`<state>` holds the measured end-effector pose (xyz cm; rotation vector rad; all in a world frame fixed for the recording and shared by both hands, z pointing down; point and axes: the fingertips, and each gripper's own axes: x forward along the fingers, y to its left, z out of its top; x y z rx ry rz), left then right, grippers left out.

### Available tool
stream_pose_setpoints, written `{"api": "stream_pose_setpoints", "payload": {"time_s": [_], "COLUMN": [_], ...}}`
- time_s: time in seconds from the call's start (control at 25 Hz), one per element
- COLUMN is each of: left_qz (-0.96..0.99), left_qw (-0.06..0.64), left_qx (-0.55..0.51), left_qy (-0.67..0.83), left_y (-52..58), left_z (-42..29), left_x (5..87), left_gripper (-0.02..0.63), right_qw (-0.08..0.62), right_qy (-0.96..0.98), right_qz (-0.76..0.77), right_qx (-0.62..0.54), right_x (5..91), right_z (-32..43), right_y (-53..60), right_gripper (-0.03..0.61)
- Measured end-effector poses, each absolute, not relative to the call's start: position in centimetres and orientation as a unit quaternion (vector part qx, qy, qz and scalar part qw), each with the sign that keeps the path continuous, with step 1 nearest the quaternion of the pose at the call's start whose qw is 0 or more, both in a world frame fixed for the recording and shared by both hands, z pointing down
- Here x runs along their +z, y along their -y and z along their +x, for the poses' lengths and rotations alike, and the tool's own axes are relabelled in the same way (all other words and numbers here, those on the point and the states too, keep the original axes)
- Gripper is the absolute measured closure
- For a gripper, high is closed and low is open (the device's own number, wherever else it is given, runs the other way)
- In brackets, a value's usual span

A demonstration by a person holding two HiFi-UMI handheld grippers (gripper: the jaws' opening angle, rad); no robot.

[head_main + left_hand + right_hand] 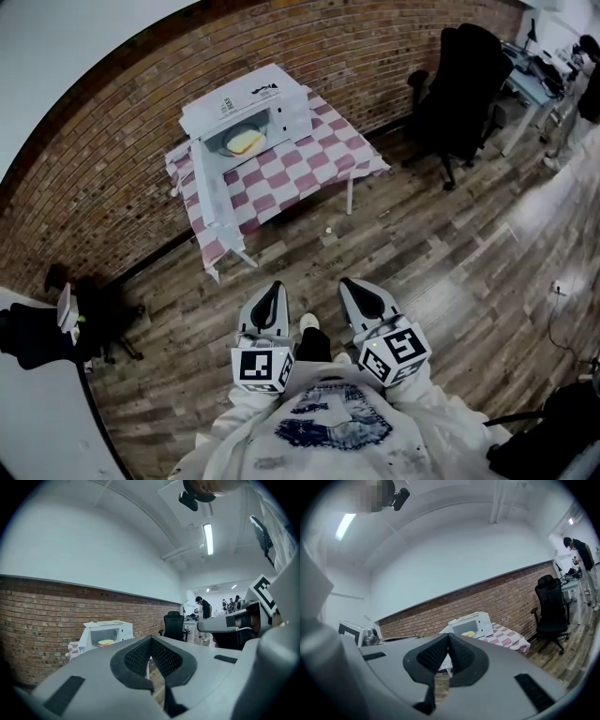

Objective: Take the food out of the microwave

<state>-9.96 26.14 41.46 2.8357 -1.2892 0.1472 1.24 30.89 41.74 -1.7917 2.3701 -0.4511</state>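
Observation:
A white microwave [246, 111] stands on a table with a red and white checked cloth [314, 161] against the brick wall. Its door [209, 187] hangs open to the left. Inside lies the yellow food [244, 141] on a plate. The microwave [106, 633] and food [106, 642] also show far off in the left gripper view, and the microwave [471, 624] and food [468, 633] in the right gripper view. My left gripper [275, 287] and right gripper [350, 282] are side by side, level and well short of the table. Both are shut and hold nothing.
A black office chair [466, 84] stands right of the table, with a desk [530, 84] behind it. Dark gear [89, 319] sits on the floor at the left. Wooden floor lies between me and the table. People stand far off [204, 610].

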Motion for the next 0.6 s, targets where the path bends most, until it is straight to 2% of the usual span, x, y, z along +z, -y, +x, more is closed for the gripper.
{"api": "stream_pose_setpoints", "payload": {"time_s": [0.6], "left_qz": [0.911], "left_qw": [0.015], "left_qx": [0.042], "left_qy": [0.411], "left_y": [-21.6], "left_z": [-7.2], "left_x": [42.8], "left_gripper": [0.606], "right_qw": [0.052], "right_qy": [-0.785], "right_qz": [-0.598], "right_qx": [-0.154], "right_x": [43.2], "right_z": [3.4], "right_y": [-26.4], "right_gripper": [0.565]}}
